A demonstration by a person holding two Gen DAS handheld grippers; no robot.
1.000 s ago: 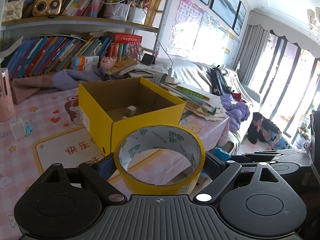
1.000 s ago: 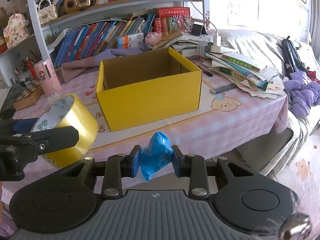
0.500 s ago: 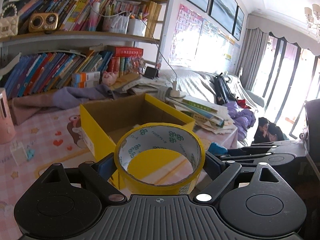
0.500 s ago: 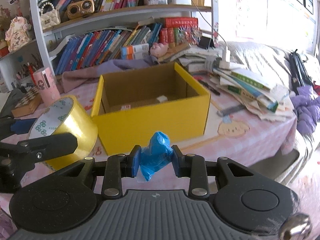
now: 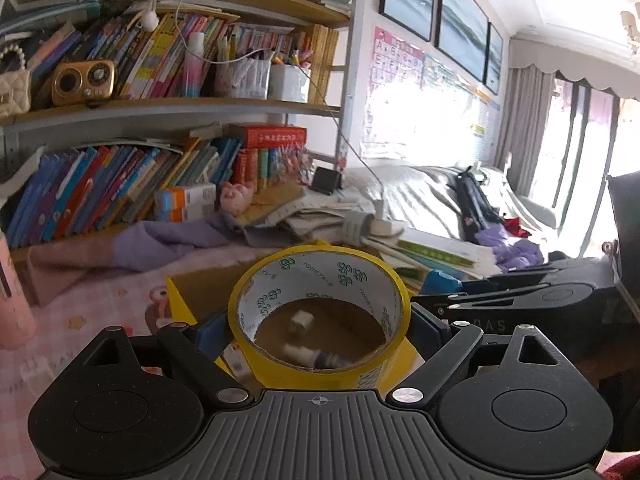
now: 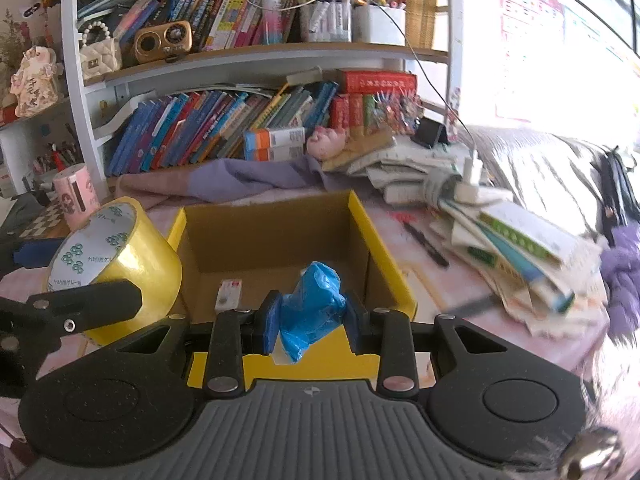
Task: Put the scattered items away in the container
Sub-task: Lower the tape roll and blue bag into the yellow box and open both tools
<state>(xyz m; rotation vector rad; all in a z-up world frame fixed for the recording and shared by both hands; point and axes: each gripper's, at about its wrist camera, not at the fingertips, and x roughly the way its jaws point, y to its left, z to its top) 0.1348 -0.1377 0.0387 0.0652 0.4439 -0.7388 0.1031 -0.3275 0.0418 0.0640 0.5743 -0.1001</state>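
We pinch a tape roll (image 5: 320, 312) left, blue bundle (image 6: 312, 304) right; the yellow box (image 6: 362, 224) opens directly below both hand-held grippers.

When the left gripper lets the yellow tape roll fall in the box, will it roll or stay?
The yellow tape roll is a stiff ring and looks light. It is held with its opening tilted, so it may land flat or on edge; on edge it would roll until a wall of the yellow box stops it.
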